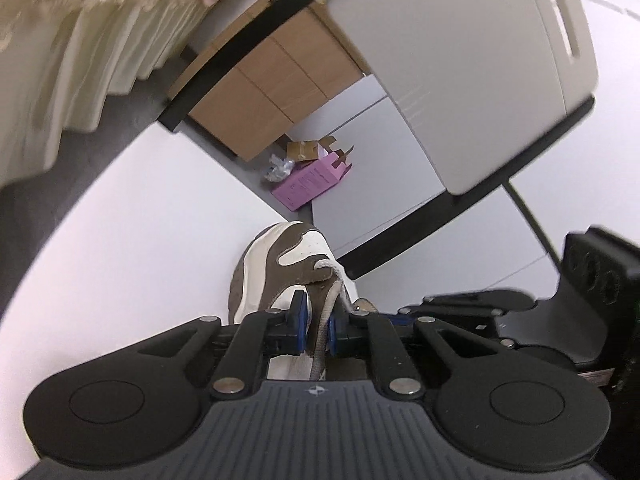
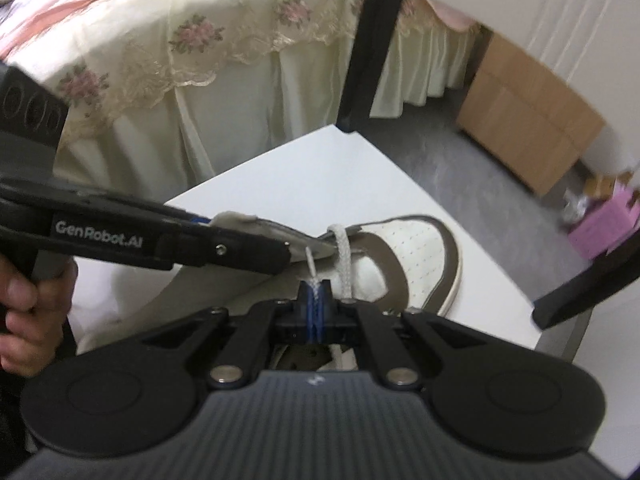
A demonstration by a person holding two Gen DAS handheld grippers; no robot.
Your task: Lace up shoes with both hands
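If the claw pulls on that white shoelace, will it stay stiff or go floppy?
Probably floppy: the shoelace is woven cord and already bends where it leaves the shoe. Its thin tip, pinched in the right claw, looks stiffer. Likely light, so the shoe might shift.

Black left gripper [image 2: 280, 256] lettered "GenRobot.AI", blue-padded fingers [image 2: 310, 308], seemingly silver screws

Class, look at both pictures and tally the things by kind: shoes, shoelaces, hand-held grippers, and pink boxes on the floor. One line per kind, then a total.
Shoes: 1, brown-and-white shoe
Shoelaces: 1, white shoelace
Hand-held grippers: 2, left hand-held gripper and right hand-held gripper
Pink boxes: 1, pink box
Total: 5
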